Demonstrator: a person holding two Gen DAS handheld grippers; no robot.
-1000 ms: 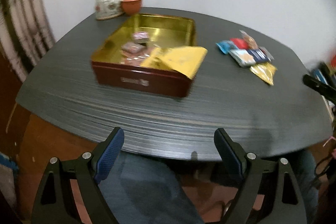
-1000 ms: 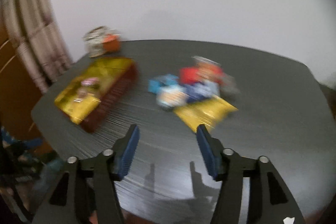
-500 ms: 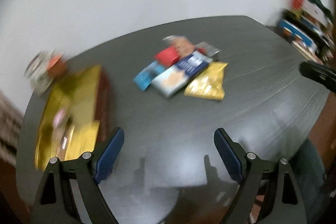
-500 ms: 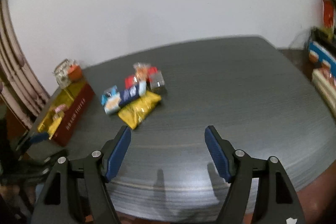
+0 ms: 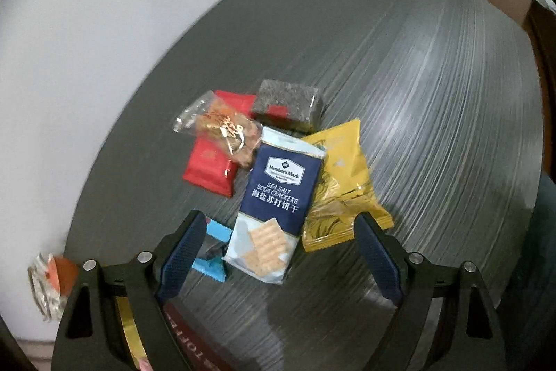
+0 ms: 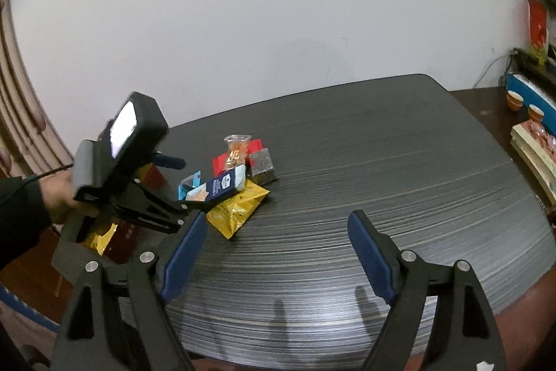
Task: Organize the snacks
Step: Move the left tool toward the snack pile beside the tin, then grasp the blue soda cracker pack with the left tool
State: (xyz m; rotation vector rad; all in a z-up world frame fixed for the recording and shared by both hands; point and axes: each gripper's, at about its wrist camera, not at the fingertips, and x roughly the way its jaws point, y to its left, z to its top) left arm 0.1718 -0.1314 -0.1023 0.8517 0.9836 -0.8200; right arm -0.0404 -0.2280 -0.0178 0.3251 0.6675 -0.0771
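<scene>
A pile of snack packets lies on the dark table: a navy sea salt cracker packet, a yellow packet, a red packet, a clear packet of orange snacks, a dark grey block and a small blue packet. My left gripper is open, its fingers straddling the near end of the cracker packet, just above it. The red tin with gold lining shows at the bottom left. My right gripper is open and empty over the table, right of the pile.
A patterned teapot with an orange cup stands at the far left by the white wall. Books and small cups sit on a side surface to the right. The left gripper body and hand show in the right wrist view.
My left gripper has swung from the tin to the snack pile and closed in on the cracker packet. My right gripper pulled back, so the pile sits farther left.
</scene>
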